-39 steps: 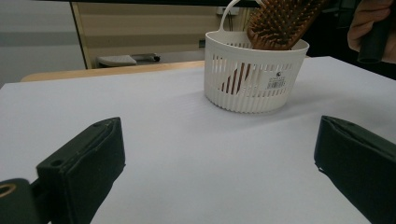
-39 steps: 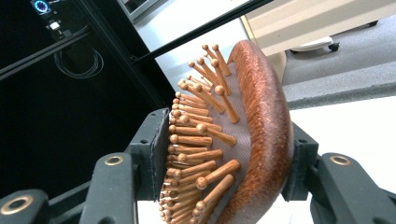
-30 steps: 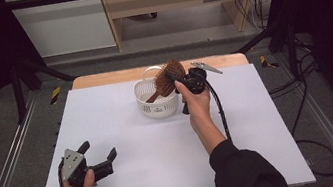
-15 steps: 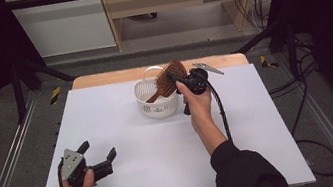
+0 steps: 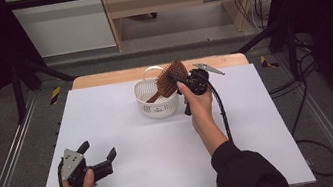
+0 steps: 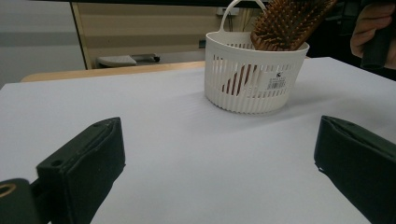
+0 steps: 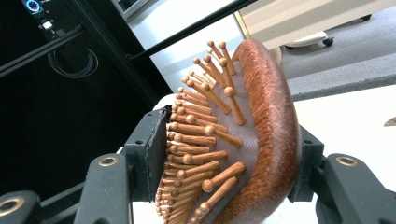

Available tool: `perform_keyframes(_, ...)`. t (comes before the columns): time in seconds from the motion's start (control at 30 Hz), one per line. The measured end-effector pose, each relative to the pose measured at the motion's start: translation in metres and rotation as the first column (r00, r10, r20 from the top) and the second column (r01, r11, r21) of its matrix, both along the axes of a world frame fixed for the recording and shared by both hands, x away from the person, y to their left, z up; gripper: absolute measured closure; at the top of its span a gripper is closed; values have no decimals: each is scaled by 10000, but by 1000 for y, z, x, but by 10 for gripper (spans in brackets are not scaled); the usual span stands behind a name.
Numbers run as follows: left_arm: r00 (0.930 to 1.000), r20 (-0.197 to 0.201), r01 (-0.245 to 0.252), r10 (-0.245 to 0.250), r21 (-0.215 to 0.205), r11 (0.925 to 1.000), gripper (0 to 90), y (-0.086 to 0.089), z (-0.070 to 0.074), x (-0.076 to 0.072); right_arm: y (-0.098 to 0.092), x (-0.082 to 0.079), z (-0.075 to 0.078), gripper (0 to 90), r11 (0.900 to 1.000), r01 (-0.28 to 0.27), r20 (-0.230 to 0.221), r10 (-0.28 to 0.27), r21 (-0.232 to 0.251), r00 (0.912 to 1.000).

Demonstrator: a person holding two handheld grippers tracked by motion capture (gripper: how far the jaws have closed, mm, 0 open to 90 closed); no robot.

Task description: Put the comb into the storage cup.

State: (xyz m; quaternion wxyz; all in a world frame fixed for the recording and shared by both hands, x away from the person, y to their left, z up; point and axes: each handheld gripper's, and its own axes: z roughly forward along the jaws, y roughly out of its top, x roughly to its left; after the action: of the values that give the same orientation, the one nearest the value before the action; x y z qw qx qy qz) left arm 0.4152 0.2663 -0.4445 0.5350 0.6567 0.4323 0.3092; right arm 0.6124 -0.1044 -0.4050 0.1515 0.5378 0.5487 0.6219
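We have the white table before us, and the work in hand on it is putting the wooden hairbrush into the white slatted basket that stands near the far edge. We judge this step nearly done: the brush's handle already reaches down inside the basket, as the left gripper view shows through the slats, while its bristled head leans out over the rim on the side of our right hand.

Our right gripper has the head between its jaws, one pad against the tips of the wooden pins, the other against the rounded back. The jaws have just been easing apart, and we cannot tell whether the pads still press or only touch. The next move, as we see it, calls for opening a little more until the brush rests on the rim by its own weight, then drawing the gripper back without catching the pins or tipping the light basket.

Our left gripper waits low over the near table, jaws wide and empty.

The basket holds the brush alone, as far as we can see.
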Motion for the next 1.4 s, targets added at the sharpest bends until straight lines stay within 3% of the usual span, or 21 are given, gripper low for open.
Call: perform_keyframes(1.4,10000,-13,77,-77,10,10000,18,0,0,0,-10,1,-4,412,9997,206,-94,-205,128,9997)
